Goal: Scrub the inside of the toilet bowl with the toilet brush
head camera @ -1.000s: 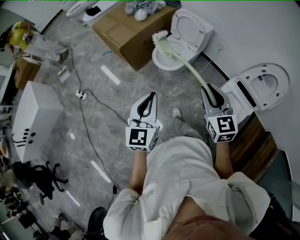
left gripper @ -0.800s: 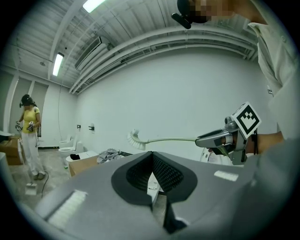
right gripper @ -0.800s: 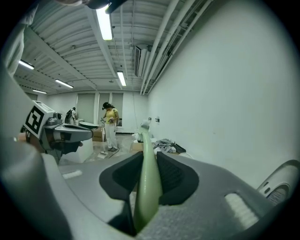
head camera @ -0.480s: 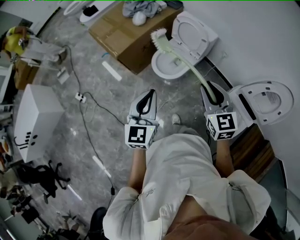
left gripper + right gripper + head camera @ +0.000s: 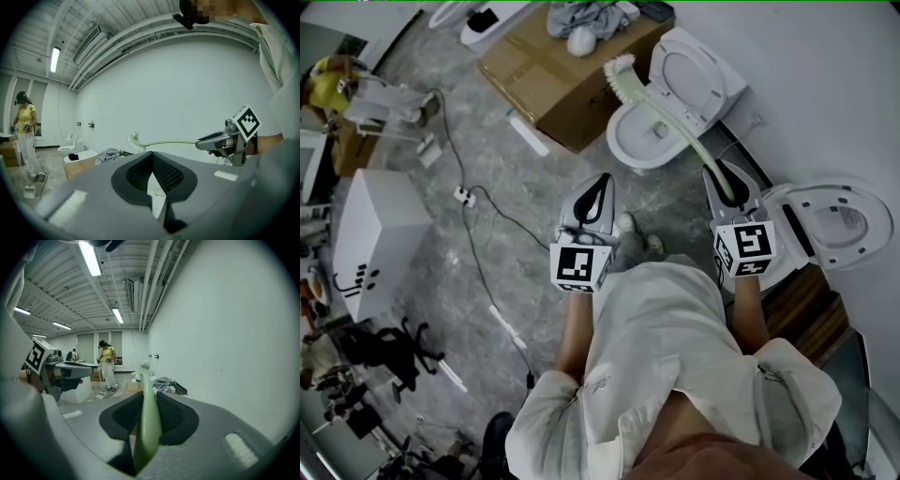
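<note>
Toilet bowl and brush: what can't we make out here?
- Bowl inside: head view only, small, brush handle crosses it; water or dirt unreadable.
- Bristles: right gripper view, tiny at the handle's far end.
- Bowl in right gripper view: not shown; right hand-held gripper body fills the lower frame.
- Second toilet: head view, left end behind the marker cube.

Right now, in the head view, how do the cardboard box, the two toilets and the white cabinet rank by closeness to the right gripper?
From the right gripper, jaws shut on the toilet brush:
1. the toilet at the right, beside it.
2. the open toilet ahead, lid up.
3. the cardboard box, beyond, to the left.
4. the white cabinet, far left.
</note>
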### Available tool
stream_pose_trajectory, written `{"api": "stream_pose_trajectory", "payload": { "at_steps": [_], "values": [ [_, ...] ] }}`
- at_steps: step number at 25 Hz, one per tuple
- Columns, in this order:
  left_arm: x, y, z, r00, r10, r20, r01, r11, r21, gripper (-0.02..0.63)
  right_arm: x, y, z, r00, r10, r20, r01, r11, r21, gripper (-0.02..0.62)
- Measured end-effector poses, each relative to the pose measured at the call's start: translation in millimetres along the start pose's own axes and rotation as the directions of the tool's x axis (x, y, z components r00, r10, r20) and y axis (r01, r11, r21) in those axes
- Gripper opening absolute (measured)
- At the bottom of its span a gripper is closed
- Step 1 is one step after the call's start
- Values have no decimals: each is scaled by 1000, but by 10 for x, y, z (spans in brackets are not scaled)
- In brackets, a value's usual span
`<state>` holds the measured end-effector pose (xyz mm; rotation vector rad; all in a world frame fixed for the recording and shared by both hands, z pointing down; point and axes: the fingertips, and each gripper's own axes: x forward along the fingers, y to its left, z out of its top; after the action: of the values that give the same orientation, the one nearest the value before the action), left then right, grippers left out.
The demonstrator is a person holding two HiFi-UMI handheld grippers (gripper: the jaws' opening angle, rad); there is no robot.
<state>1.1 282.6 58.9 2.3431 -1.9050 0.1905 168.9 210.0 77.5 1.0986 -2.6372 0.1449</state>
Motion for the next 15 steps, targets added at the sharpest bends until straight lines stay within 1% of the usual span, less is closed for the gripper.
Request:
{"api": "stream_pose_trajectory", "payload": {
  "at_steps": [5, 9, 12, 15],
  "values": [
    [300, 224, -2, 1000, -17, 15, 17, 1000, 9, 18, 300, -98, -53, 1000, -16, -20, 17, 1000, 21, 96],
    [588, 481, -52, 999, -40, 31, 40, 999, 16, 18, 570, -171, -75, 998, -51, -36, 52, 998, 38, 95],
    [858, 663, -93, 996, -79, 41, 78, 997, 22, 18, 783, -217, -93, 995, -84, -57, 88, 995, 55, 96],
    [1145, 834, -171, 992, -124, 20, 123, 992, 15, 18, 1026, -258, -99, 990, -115, -79, 121, 990, 75, 96]
  ]
}}
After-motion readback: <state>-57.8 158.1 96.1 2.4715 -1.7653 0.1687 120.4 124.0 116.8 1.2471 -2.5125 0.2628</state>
